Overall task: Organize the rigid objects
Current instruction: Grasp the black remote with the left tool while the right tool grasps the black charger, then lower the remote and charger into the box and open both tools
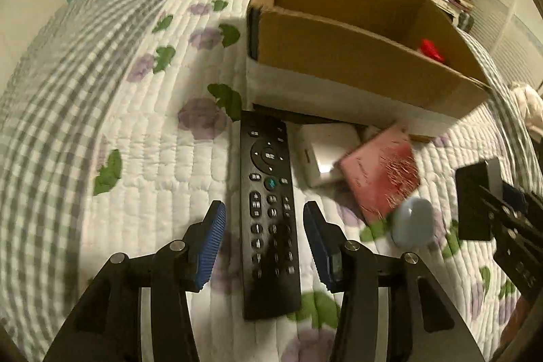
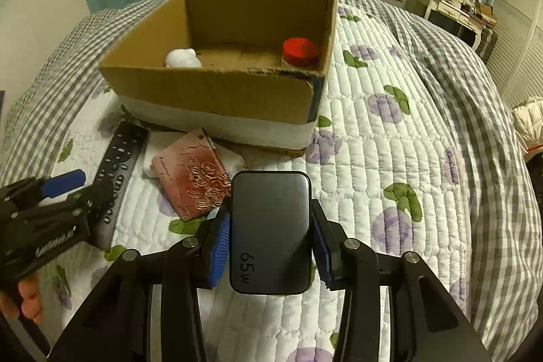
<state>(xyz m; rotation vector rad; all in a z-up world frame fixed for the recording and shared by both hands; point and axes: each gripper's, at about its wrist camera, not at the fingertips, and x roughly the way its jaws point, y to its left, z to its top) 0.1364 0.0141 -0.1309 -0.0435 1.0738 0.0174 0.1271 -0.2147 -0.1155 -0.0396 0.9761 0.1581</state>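
Note:
A black remote control (image 1: 269, 212) lies on the quilt, and my left gripper (image 1: 264, 226) is open with its blue pads on either side of it, not touching. The remote also shows in the right wrist view (image 2: 117, 165). My right gripper (image 2: 269, 233) is shut on a black 65W charger block (image 2: 270, 231) held above the bed; it also shows at the right of the left wrist view (image 1: 475, 202). A cardboard box (image 2: 210, 87) stands behind, holding a white figurine (image 2: 182, 58) and a red-lidded jar (image 2: 300, 51).
A pink-red card case (image 2: 193, 177) rests on a white box (image 1: 325, 155) in front of the cardboard box. A light blue round object (image 1: 414, 221) lies to the remote's right. The quilted floral bedspread (image 2: 390, 158) spreads to the right. A dresser (image 2: 454, 2) stands far back.

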